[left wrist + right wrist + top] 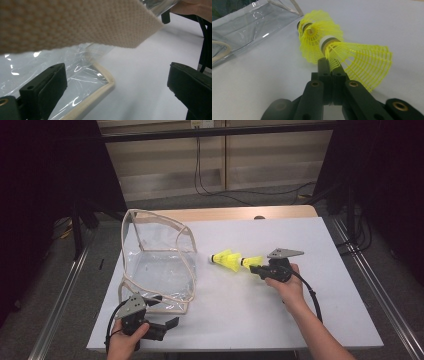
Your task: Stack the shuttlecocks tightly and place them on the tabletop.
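Right gripper view: my right hand-held gripper [331, 75] is pinched fully closed on the skirt edge of the rear one of the yellow shuttlecocks [359, 62]. They're nested, cork of one into the skirt of the next, so one grip on the rear skirt carries the whole stack [235, 261]. I'm holding them by the mesh rim, not the cork, so the cork end leads toward the clear bag [160, 265].

High view: stack sits low over the white desk [310, 320], just right of the bag, cork tip pointing at it but still apart from it. Bag stands on the desk's left half, beige-trimmed, slumped toward my side.

Left gripper view: my left hand-held gripper [117, 90] is wide, nothing between the jaws. It's parked at the bag's near corner, with the beige trim [100, 92] right ahead and a woven beige strap [75, 22] hanging across the top. My read: it's staged there to grab the rim and hold the mouth open, since the soft plastic won't stay open on its own.

Risk: thin mesh may slip out of the pinch.
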`<action>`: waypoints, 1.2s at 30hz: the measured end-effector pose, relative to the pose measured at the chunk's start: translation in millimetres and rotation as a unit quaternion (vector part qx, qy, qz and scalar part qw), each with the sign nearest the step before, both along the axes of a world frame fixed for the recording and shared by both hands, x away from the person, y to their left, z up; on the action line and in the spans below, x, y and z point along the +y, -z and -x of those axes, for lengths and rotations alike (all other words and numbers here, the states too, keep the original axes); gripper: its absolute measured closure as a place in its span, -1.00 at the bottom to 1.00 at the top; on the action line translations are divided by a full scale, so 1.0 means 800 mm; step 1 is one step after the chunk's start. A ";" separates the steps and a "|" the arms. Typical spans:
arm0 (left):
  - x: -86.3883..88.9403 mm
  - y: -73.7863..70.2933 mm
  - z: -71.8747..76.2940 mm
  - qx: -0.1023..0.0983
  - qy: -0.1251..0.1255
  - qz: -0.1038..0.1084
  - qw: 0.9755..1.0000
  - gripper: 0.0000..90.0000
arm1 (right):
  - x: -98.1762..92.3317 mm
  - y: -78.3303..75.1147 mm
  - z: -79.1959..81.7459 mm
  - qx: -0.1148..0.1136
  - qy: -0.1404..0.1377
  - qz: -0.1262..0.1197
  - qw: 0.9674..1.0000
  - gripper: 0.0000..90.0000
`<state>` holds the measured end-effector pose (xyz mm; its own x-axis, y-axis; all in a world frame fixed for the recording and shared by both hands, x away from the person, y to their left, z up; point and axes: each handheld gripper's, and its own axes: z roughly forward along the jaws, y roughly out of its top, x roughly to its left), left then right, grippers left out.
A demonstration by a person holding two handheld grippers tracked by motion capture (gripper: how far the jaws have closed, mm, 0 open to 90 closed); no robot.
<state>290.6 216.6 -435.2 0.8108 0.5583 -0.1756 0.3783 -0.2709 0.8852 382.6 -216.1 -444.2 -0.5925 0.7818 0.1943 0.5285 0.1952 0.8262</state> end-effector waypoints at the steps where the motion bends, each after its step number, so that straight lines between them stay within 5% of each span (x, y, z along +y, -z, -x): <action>1: 0.000 0.000 0.000 0.001 -0.001 0.002 1.000 -0.94 | 0.001 0.000 -0.001 0.000 0.000 0.000 1.000 0.99; 36: 0.001 0.001 0.000 -0.001 0.003 0.001 1.000 -0.94 | 0.026 0.001 -0.011 0.007 0.000 0.002 1.000 0.99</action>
<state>291.0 217.1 -435.6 0.8148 0.5526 -0.1754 0.3748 -0.2712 0.8866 391.4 -195.1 -445.2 -0.5890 0.7830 0.2000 0.5409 0.1981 0.8174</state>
